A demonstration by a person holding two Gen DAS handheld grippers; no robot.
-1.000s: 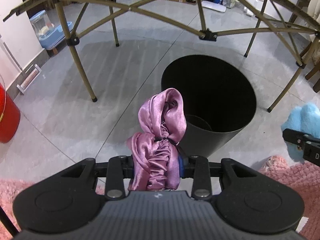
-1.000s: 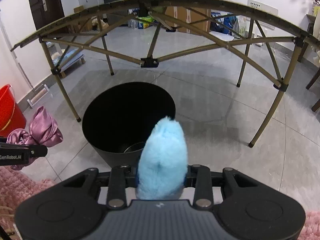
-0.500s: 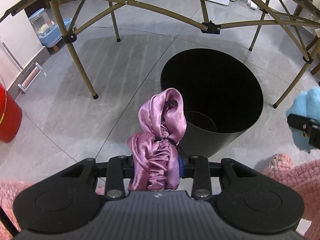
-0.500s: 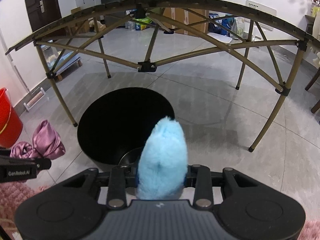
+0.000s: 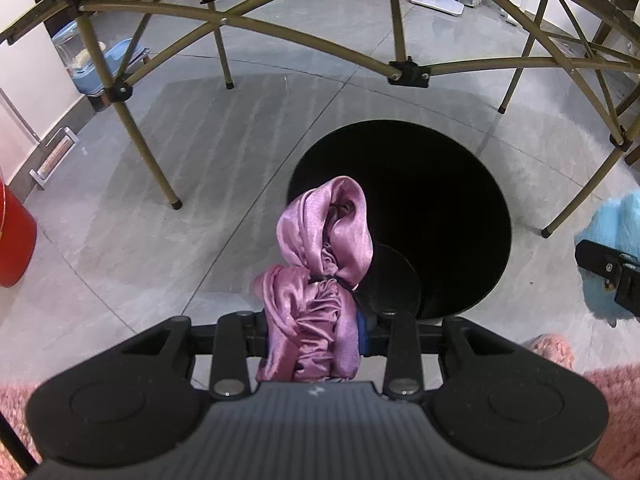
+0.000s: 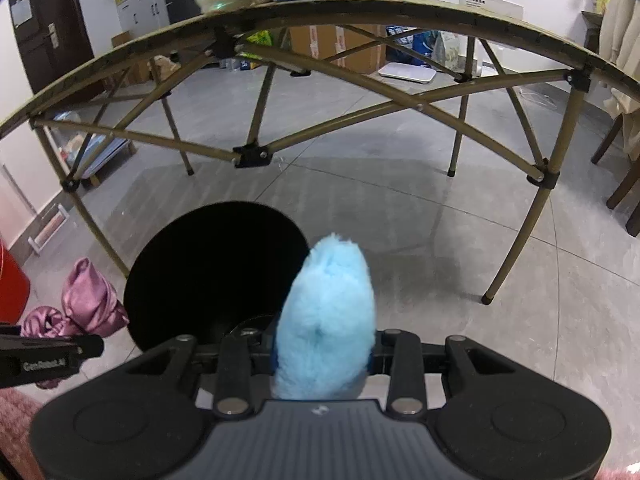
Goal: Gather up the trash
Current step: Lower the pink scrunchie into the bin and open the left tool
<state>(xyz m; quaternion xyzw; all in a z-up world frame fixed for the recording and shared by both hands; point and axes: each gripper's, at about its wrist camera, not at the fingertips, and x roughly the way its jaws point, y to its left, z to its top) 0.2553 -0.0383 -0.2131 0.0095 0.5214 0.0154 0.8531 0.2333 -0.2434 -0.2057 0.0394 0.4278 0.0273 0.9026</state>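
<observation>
Left tool (image 5: 312, 344) pinching pink satin cloth (image 5: 320, 264), right tool (image 6: 324, 354) pinching blue fluffy thing (image 6: 328, 312), seemingly above black bin (image 5: 420, 208).

1. The red bucket (image 5: 14, 240) is cut off by the left edge.
2. The black bin's (image 5: 440, 200) inside is too dark to make out.
3. The blue fluffy item (image 6: 326, 320) hides the right gripper's fingertips.

Matte black left gripper (image 5: 316, 344): ribbed housing, two round recesses, silver screws on the finger arms; right gripper (image 6: 322, 352) identical, white lettering on one finger.
</observation>
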